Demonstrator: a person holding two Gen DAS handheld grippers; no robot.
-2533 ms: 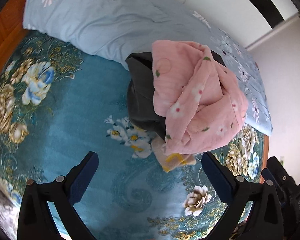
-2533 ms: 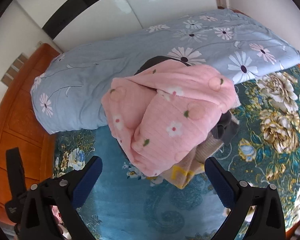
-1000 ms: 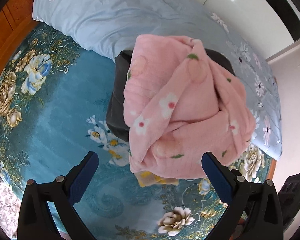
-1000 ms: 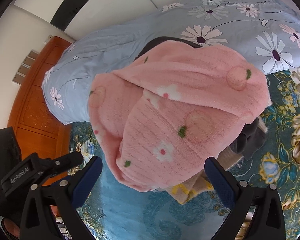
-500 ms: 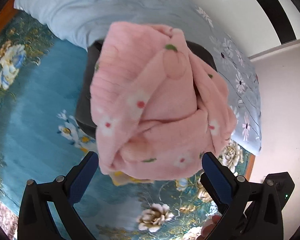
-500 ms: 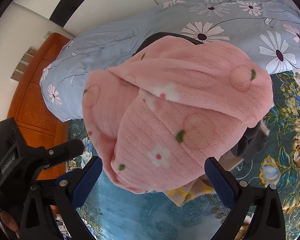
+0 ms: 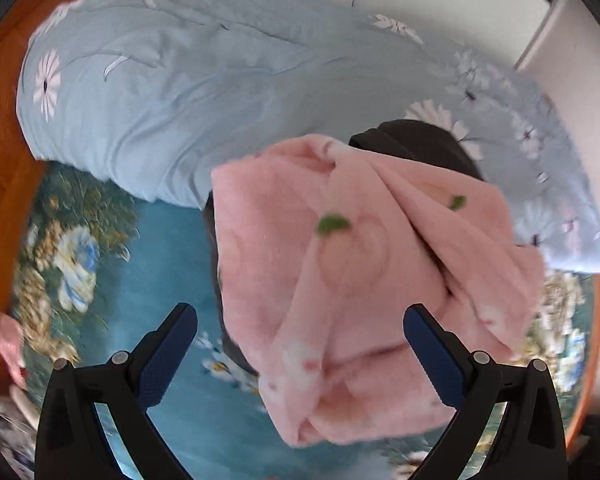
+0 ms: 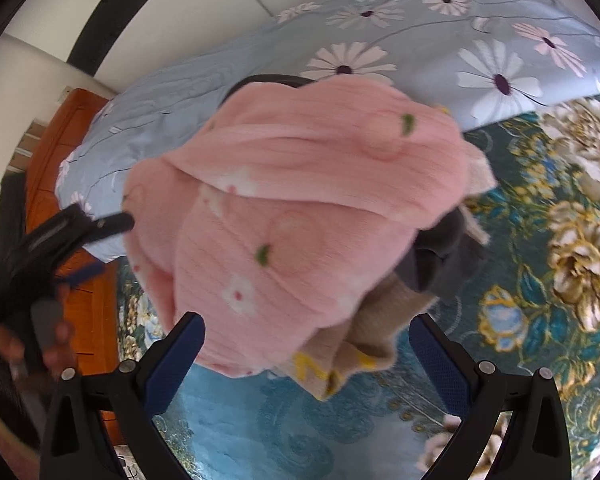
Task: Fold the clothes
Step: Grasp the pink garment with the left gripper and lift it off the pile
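A crumpled pink fleece garment (image 7: pixel 352 280) with flower and peach prints lies on top of a pile of clothes on the bed. It also fills the middle of the right wrist view (image 8: pixel 300 216). Under it lie a dark grey garment (image 7: pixel 416 144) and a beige one with yellow marks (image 8: pixel 348 352). My left gripper (image 7: pixel 300 344) is open, its blue-padded fingers either side of the pink garment's near edge. My right gripper (image 8: pixel 306 352) is open, close over the pile's near edge. The left gripper also shows at the left of the right wrist view (image 8: pixel 56 248).
The pile sits on a teal bedspread (image 8: pixel 540 240) with large flower prints. A rolled light blue quilt with daisies (image 7: pixel 204 80) lies behind the pile. An orange wooden headboard (image 8: pixel 60 152) stands at the left. White walls rise behind the bed.
Both grippers have moved closer to the pink garment, which now looms larger. The left view has swung left, showing more of the blue quilt. Both stay open.
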